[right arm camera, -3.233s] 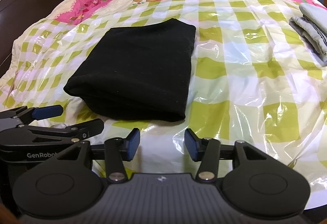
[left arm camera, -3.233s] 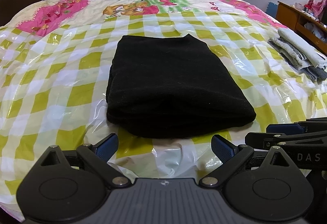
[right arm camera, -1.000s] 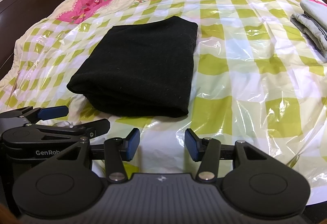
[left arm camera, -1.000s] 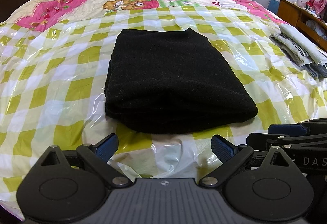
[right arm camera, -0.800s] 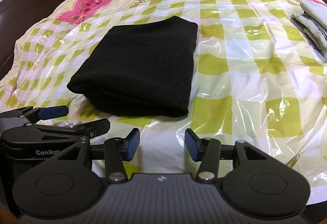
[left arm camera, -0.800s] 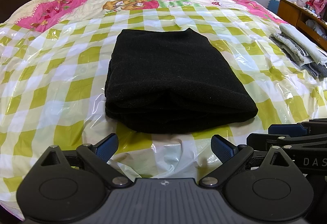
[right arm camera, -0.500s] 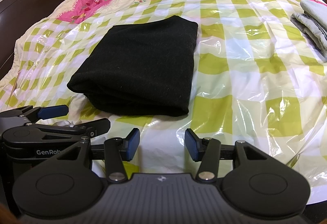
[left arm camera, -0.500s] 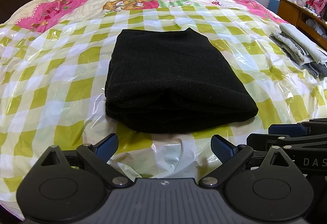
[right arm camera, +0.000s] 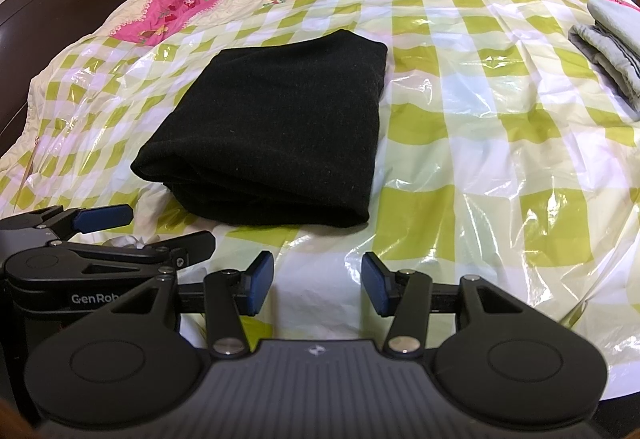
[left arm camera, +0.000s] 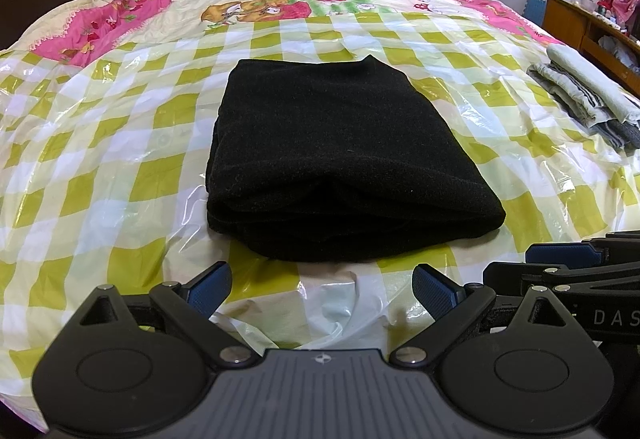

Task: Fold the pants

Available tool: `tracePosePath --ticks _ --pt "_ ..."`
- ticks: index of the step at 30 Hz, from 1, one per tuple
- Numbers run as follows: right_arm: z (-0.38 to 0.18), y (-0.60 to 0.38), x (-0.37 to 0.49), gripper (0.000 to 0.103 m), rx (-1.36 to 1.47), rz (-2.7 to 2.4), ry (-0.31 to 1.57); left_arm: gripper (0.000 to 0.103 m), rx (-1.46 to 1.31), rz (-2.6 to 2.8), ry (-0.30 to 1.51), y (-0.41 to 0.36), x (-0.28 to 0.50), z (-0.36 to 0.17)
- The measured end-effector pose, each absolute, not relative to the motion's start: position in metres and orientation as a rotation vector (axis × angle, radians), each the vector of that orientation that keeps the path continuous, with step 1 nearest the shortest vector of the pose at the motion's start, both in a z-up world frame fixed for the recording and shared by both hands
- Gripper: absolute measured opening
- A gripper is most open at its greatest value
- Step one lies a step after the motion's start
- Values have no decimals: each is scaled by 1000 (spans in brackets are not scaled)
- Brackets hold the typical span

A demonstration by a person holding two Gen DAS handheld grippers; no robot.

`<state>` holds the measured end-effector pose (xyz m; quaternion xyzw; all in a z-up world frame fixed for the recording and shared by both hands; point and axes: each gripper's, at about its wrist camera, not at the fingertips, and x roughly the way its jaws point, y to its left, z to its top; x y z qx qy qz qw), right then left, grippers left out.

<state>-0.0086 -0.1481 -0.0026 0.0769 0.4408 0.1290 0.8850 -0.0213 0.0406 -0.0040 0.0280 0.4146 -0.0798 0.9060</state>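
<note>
Folded black knit pants (left arm camera: 332, 163) lie as a thick rectangle on glossy checked plastic sheeting (left arm camera: 120, 159); left gripper (left arm camera: 322, 289) and right gripper (right arm camera: 318, 285) hover apart-jawed, empty.

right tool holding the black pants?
No, the right tool stands open over bare plastic sheet, short of the folded black pants.

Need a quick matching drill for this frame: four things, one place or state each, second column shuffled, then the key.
Things:
1. black pants
2. grey clothes
3. left gripper
4. headboard

States or places:
A. open, holding nothing
B. stacked at the bed's right edge
C. dark wood, far left
D. folded, mid-bed on the checked cover

Pairs: 1-D, 2-B, 3-A, 4-C
</note>
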Motion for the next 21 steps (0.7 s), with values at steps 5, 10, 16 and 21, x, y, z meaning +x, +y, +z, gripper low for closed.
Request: tracePosePath --ticks 5,10,16,21 --pt "-3 -148 -9 50 160 268 918 103 60 -165 855 39 -22 -3" --pt "-2 -148 -9 50 160 268 917 103 63 -166 851 39 -22 -2" --pt "-2 -148 -8 50 160 268 918 103 64 -167 850 40 -22 -1" --pt "-3 -148 -9 50 161 269 918 103 66 -167 849 40 -22 -1"
